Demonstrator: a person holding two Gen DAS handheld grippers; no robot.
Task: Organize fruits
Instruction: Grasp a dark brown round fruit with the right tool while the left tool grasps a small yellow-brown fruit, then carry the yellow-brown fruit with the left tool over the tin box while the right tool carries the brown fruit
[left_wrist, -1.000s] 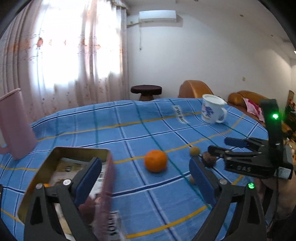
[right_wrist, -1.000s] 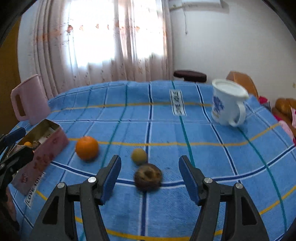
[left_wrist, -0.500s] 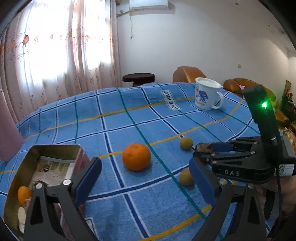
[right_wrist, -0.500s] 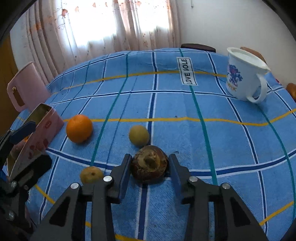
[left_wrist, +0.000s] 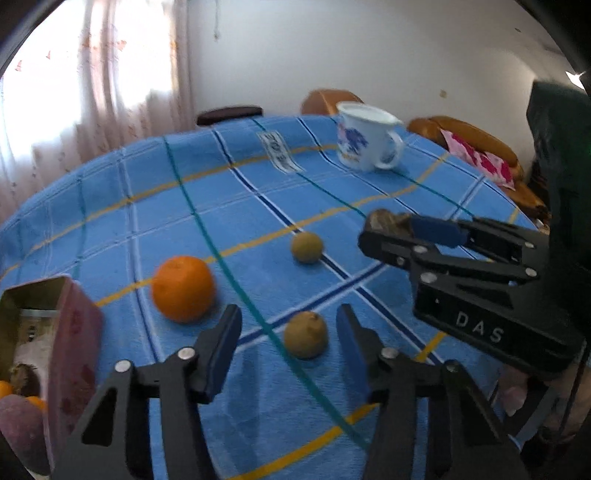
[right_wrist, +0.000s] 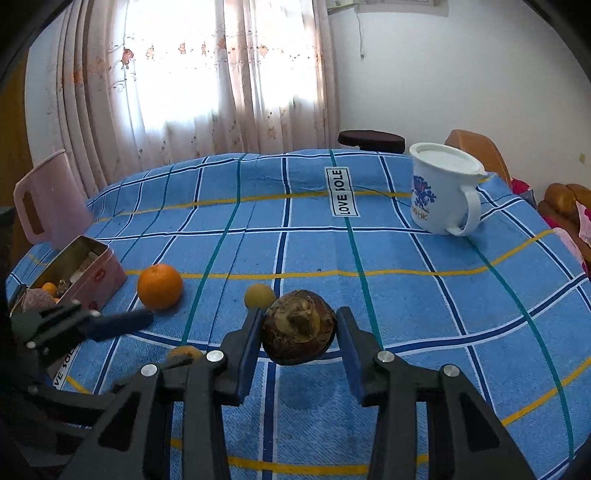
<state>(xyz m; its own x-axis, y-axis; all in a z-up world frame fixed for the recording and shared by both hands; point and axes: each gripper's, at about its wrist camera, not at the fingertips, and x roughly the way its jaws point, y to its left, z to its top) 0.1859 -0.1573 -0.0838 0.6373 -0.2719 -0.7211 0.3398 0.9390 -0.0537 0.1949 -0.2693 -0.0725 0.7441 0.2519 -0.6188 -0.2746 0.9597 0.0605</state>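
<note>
My right gripper (right_wrist: 299, 336) is shut on a brown round fruit (right_wrist: 299, 332) and holds it above the blue checked cloth; it shows from the side in the left wrist view (left_wrist: 388, 221). My left gripper (left_wrist: 288, 339) is open, its fingers on either side of a small yellow-brown fruit (left_wrist: 306, 334) on the cloth. An orange (left_wrist: 183, 288) lies to its left, also in the right wrist view (right_wrist: 160, 286). Another small yellow-brown fruit (left_wrist: 306, 247) lies farther back. A pink tin box (right_wrist: 79, 271) with fruit inside stands at the left.
A white mug (right_wrist: 445, 194) stands at the back right of the table. A pink jug (right_wrist: 50, 197) stands behind the tin at the far left. A dark stool (right_wrist: 371, 140) and an orange sofa (left_wrist: 476, 144) are beyond the table.
My right gripper closed on the brown fruit and lifted it off the cloth. My left gripper moved right from the tin box and now straddles the near small fruit.
</note>
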